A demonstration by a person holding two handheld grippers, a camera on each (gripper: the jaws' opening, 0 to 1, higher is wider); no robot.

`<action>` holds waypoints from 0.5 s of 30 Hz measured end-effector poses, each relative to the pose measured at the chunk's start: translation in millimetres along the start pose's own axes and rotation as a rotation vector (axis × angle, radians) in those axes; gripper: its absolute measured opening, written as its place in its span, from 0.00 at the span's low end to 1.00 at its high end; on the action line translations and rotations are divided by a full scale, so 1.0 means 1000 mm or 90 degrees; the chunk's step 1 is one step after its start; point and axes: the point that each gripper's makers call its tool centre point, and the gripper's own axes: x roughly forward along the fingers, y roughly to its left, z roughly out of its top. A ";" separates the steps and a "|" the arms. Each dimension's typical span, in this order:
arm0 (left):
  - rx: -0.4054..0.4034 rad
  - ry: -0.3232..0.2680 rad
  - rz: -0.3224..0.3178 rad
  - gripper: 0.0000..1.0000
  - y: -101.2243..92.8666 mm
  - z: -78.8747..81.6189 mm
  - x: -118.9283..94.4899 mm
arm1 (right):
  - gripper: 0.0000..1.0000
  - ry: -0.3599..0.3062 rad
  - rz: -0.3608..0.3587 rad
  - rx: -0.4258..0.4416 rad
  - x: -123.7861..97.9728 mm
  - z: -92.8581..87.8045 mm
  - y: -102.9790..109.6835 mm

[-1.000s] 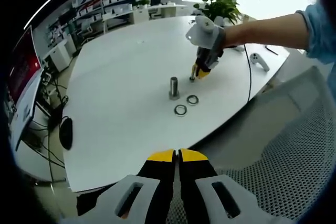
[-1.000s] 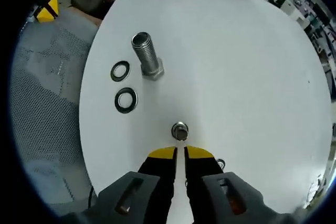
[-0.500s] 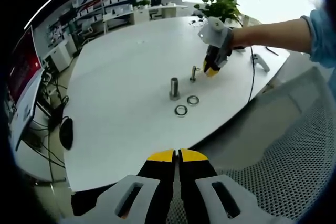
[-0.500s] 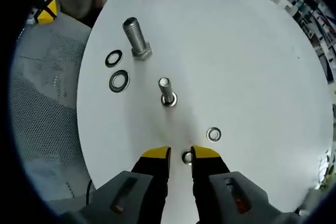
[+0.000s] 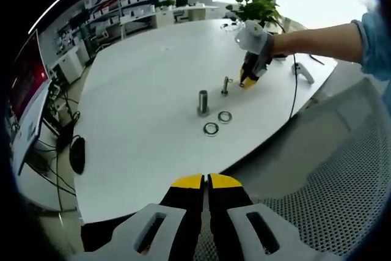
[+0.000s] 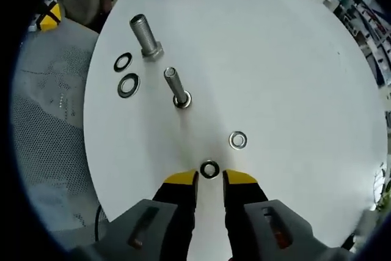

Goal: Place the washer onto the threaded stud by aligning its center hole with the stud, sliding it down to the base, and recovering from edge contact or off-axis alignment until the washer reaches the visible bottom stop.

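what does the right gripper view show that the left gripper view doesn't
Right gripper view: two small washers, one just ahead of the open right gripper, another farther out. Left gripper view: a plant, shelves, a monitor, a mesh chair, the shut left gripper. Both: the table, large stud, small stud, two large washers.

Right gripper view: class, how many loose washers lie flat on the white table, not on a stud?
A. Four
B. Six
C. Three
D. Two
A: two larger washers lie beside the big stud, one small washer lies right of the slim stud, and another small washer lies just ahead of the right hand-held gripper.
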 end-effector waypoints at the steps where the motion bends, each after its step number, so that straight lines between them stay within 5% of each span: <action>1: 0.000 0.000 0.000 0.00 0.000 0.000 0.000 | 0.18 -0.002 0.000 0.000 0.000 0.001 0.000; 9: -0.001 -0.003 0.001 0.00 0.000 0.001 0.000 | 0.14 -0.008 -0.004 -0.034 0.001 0.002 0.001; 15: -0.002 -0.007 0.002 0.00 0.000 0.002 -0.001 | 0.14 -0.002 -0.014 -0.009 0.000 0.002 0.003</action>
